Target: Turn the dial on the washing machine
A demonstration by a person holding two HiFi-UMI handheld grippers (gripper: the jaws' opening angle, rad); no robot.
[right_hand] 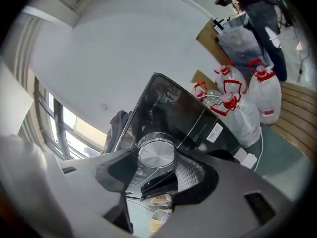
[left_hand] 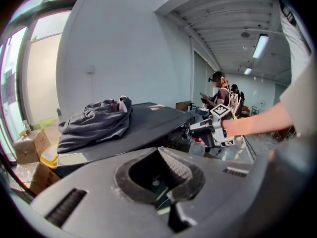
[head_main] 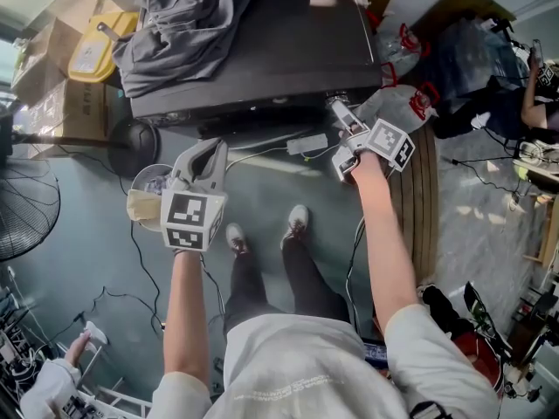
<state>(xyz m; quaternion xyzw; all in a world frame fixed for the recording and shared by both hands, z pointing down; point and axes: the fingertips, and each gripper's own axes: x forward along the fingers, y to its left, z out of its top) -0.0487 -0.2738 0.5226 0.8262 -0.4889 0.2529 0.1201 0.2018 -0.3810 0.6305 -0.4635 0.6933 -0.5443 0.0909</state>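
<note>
The black washing machine (head_main: 262, 51) stands in front of me with grey clothes (head_main: 183, 24) heaped on its lid. My right gripper (head_main: 338, 107) reaches to the machine's front right edge. In the right gripper view its jaws (right_hand: 157, 158) flank the round silver dial (right_hand: 157, 151), their tips touching both sides of it. My left gripper (head_main: 210, 151) hangs lower, away from the machine, shut and holding nothing. In the left gripper view its tips (left_hand: 158, 150) meet, with the machine (left_hand: 148, 120) and the right gripper (left_hand: 213, 128) beyond.
White bags with red handles (head_main: 406, 103) sit right of the machine beside a wooden slatted board (head_main: 424, 199). A power strip (head_main: 306, 144) and cables lie on the floor. A bucket (head_main: 144, 199), a fan (head_main: 17, 208), a yellow container (head_main: 92, 51) and boxes (head_main: 44, 68) are left. A person (head_main: 533, 85) is at the far right.
</note>
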